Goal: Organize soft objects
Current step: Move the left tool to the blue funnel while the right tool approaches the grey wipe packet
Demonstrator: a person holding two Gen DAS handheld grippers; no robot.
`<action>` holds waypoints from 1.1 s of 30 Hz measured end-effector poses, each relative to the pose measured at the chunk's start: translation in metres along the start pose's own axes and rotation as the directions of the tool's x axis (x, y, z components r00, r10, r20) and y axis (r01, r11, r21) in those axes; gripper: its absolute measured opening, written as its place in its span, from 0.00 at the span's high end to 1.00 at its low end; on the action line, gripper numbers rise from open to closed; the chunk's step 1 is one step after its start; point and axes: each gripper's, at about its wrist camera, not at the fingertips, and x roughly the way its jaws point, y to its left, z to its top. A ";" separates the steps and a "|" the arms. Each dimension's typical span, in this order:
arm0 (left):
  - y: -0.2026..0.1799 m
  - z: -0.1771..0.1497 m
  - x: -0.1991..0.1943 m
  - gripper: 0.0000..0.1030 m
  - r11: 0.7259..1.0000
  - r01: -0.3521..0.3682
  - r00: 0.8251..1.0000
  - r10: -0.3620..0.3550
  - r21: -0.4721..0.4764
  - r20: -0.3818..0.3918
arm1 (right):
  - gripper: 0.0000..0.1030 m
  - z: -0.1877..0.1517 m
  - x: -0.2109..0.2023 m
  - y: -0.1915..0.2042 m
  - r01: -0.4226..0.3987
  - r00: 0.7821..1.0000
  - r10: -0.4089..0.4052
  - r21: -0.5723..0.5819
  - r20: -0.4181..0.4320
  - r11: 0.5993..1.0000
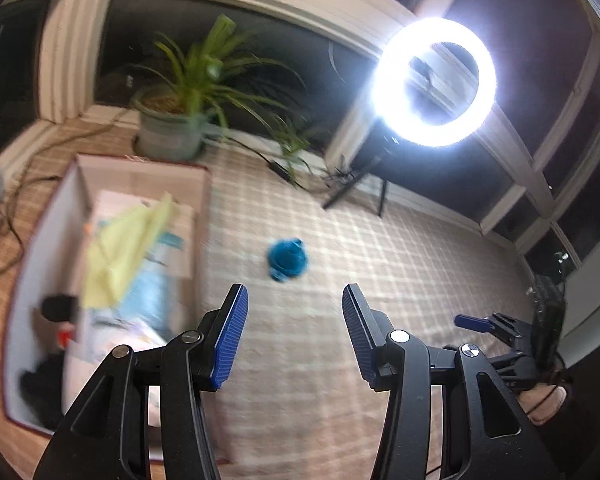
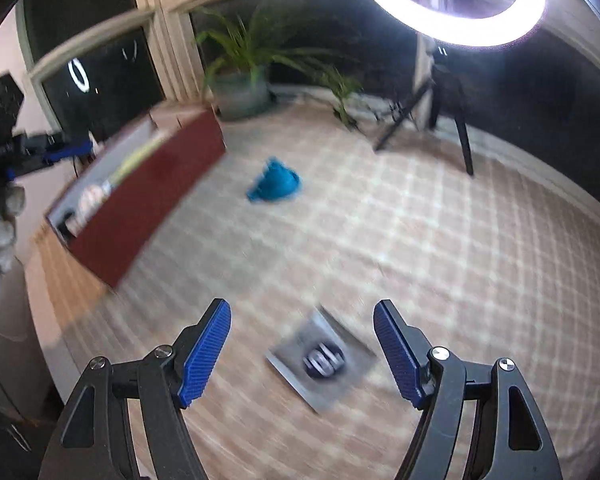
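Right gripper (image 2: 302, 344) empty over grey packet (image 2: 322, 364), teal cloth (image 2: 275, 183) beyond, red box (image 2: 148, 196) left

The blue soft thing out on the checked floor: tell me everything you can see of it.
The blue soft thing is a small teal-blue crumpled lump, fabric or knit by its look; blur hides the texture. A rounded body with a small loop or fold sticking up at its top edge. It lies alone on the checked floor covering, clear of the open box beside it. Nothing touches it but the floor; neither gripper holds it. In the right wrist view it sits slumped, wider at the base.
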 end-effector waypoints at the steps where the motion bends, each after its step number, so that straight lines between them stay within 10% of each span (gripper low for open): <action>1: -0.005 -0.004 0.005 0.53 1.000 0.002 1.000 -0.002 0.002 -0.009 | 0.32 -0.006 0.002 -0.002 0.007 1.000 -0.007 -0.012 -0.013 1.000; 15: -0.035 -0.037 0.058 0.53 0.998 -0.016 0.993 0.008 -0.062 -0.116 | 0.32 -0.064 0.053 -0.007 0.002 0.988 -0.030 -0.183 -0.151 0.983; 33: -0.030 -0.024 0.116 0.53 0.995 -0.092 0.984 0.086 -0.033 -0.155 | 0.32 -0.033 0.093 -0.030 0.043 0.992 -0.072 -0.267 -0.103 0.963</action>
